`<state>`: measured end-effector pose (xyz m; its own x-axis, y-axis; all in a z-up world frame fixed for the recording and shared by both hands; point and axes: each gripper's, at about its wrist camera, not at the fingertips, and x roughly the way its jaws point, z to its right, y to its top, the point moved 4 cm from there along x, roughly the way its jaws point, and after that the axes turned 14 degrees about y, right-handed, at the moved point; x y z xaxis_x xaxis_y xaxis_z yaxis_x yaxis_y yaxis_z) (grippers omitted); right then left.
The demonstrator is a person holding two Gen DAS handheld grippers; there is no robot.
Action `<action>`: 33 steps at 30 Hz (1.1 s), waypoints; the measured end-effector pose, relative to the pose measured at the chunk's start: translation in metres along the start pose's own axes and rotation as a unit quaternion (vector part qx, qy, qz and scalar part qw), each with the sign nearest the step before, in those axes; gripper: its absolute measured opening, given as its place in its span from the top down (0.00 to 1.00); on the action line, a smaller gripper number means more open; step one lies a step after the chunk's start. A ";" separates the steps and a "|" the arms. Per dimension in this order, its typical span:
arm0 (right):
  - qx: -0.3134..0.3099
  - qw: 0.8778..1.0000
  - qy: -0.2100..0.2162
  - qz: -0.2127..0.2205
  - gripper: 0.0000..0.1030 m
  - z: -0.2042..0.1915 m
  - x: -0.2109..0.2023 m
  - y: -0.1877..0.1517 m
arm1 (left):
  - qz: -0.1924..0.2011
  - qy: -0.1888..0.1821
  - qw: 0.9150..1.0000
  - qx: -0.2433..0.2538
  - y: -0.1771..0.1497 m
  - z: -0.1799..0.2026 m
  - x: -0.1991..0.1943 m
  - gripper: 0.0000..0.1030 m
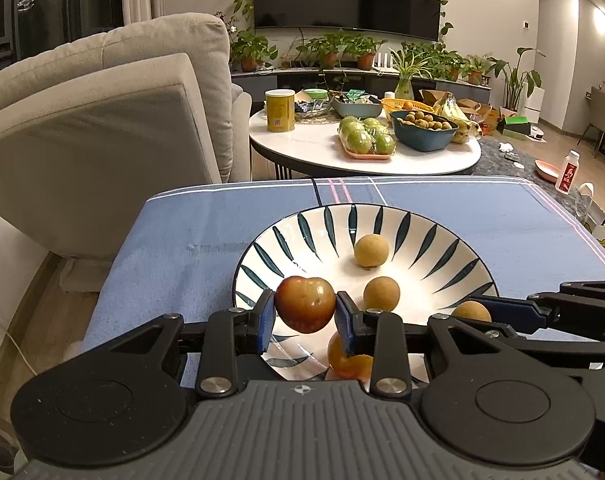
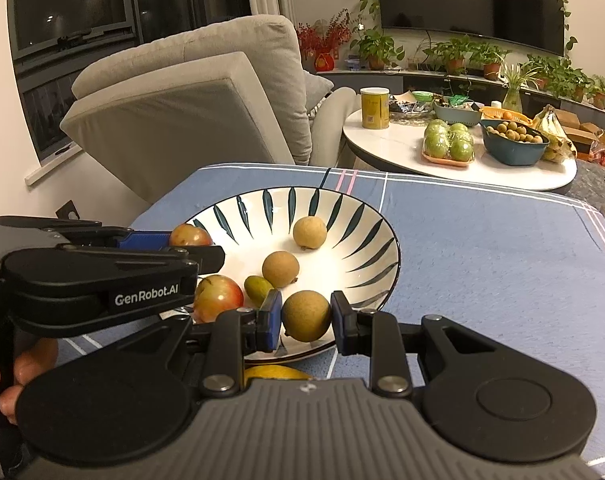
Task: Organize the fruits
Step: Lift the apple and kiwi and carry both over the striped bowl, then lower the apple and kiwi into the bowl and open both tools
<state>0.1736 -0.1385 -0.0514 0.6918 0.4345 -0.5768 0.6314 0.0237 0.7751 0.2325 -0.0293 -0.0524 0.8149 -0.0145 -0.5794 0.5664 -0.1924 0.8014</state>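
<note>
Over the bowl (image 2: 382,264), left gripper (image 1: 305,316) clamps a red fruit (image 1: 305,304), right gripper (image 2: 306,320) a longan (image 2: 305,315); four already in, both unreleased.

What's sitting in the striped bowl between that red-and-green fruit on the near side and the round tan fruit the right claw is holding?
A small green oval fruit, seen in the right wrist view, lies between the red-green fruit and the tan fruit in the right gripper.

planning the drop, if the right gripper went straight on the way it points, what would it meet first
Probably the striped bowl: the right gripper, shut on a brown longan, points down over its near rim, likely toward the loose longan inside. Depth is unclear.
</note>
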 end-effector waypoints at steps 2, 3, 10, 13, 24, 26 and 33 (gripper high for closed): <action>-0.002 1.000 0.000 -0.001 0.23 0.000 0.001 0.000 | 0.000 0.000 1.000 0.000 0.000 0.001 0.001 0.71; -0.002 1.000 0.001 -0.002 0.23 0.000 0.002 0.000 | 0.001 0.000 1.000 0.000 0.000 0.002 0.001 0.71; -0.005 1.000 0.000 -0.001 0.23 -0.002 0.003 -0.001 | 0.003 0.000 1.000 -0.005 -0.001 0.002 -0.002 0.70; -0.005 1.000 0.000 -0.001 0.23 -0.002 0.003 -0.001 | 0.005 0.000 1.000 -0.004 -0.001 0.002 -0.004 0.70; 0.002 1.000 -0.003 0.015 0.23 -0.004 -0.011 0.001 | 0.018 0.009 1.000 -0.005 0.000 -0.006 -0.022 0.69; 0.002 1.000 -0.004 0.018 0.23 -0.006 -0.015 0.001 | 0.021 0.011 1.000 -0.006 0.000 -0.008 -0.028 0.68; 0.001 0.999 -0.013 0.032 0.23 -0.010 -0.036 -0.003 | 0.032 0.010 0.999 -0.008 -0.006 -0.011 -0.053 0.64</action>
<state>0.1434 -0.1452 -0.0298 0.7392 0.4117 -0.5331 0.5865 -0.0044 0.8099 0.1873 -0.0168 -0.0247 0.8522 -0.0072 -0.5232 0.5140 -0.1752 0.8397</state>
